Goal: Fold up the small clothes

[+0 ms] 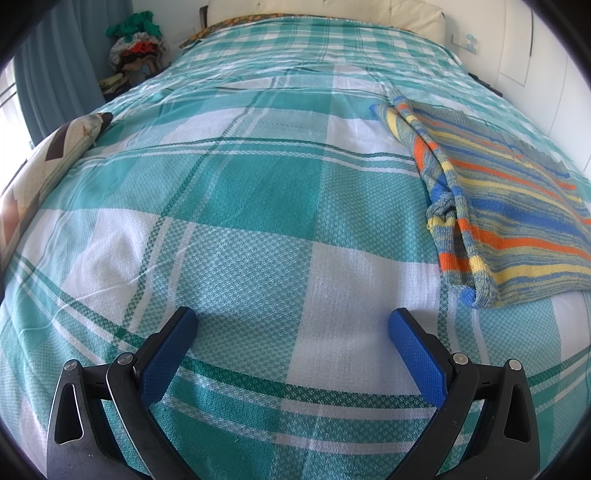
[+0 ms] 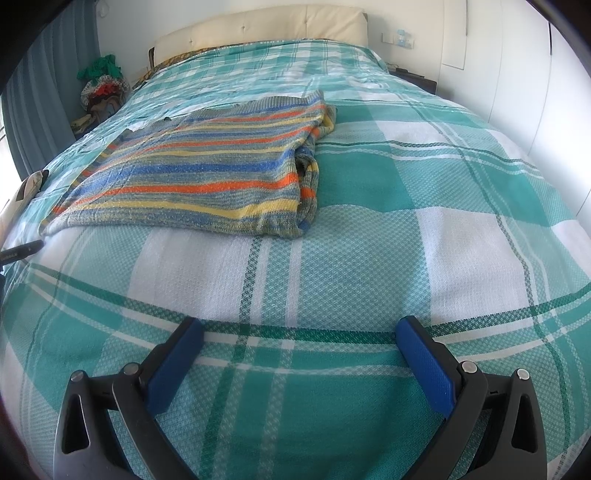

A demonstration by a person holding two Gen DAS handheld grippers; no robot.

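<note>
Left wrist view: left tool [image 1: 291, 317] hangs over the bed [image 1: 229, 192] with its blue pads [image 1: 166, 354] spread wide and nothing between them.
Right wrist view: right tool [image 2: 299, 328] also hangs over the bed [image 2: 424, 206], pads [image 2: 424, 365] spread wide, released, gripping nothing.
Sweater: a striped knit sweater [image 2: 199, 166] in blue, orange, yellow and grey lies flat on the bed's checked green-and-white cover, well apart from both tools.
Sweater from the left tool: it lies ahead and to the right [image 1: 509, 206], with one side folded over along its near-left edge and a sleeve bunched there.
Sweater from the right tool: it lies ahead and to the left, between the tool and the headboard [image 2: 266, 26].
Pillow: a patterned pillow [image 1: 48, 158] rests at the bed's left edge.
Pile: a heap of clothes [image 1: 136, 48] sits beside the bed's far left corner, near the curtain [image 1: 48, 70].
</note>
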